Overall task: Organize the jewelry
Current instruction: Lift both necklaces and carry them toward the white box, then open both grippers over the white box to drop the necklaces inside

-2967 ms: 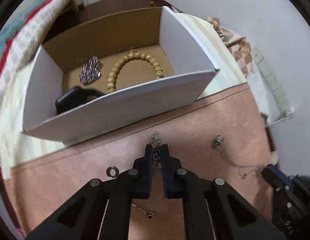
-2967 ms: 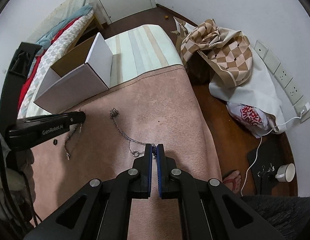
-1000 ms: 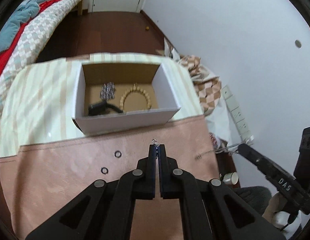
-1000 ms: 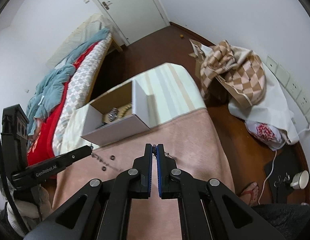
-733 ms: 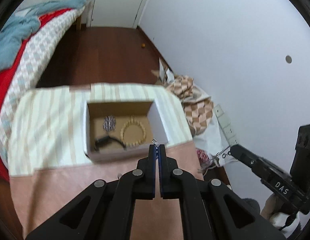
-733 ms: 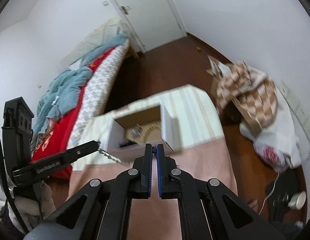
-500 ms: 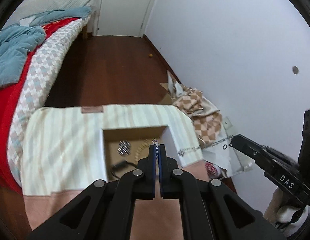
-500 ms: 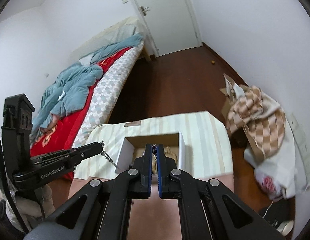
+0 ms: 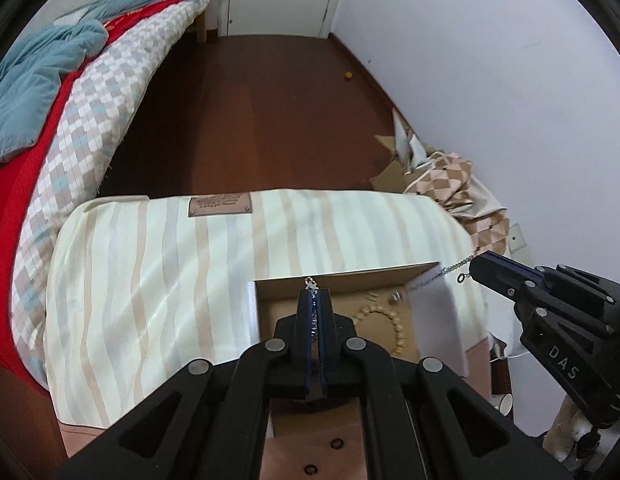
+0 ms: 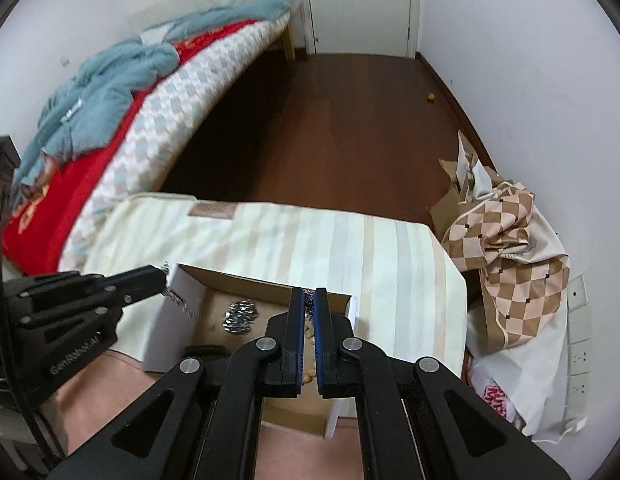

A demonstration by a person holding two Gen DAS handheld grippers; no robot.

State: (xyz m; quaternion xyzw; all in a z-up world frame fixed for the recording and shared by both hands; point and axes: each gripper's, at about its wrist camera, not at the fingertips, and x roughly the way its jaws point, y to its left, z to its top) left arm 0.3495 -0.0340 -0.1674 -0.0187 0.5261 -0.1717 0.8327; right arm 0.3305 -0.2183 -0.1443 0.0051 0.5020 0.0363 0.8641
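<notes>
Currently: silver chain (image 9: 450, 269) strung between left gripper (image 9: 317, 294) and right gripper (image 10: 308, 295), each pinching one end, above the cardboard box (image 10: 177, 312) below; lower evenly, releasing together inside.

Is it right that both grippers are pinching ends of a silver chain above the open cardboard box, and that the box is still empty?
Not quite. Both the left gripper and right gripper do pinch the silver chain above the cardboard box, but the box is not empty. The right wrist view shows a silver cluster inside, and the left wrist view shows a beaded bracelet.
</notes>
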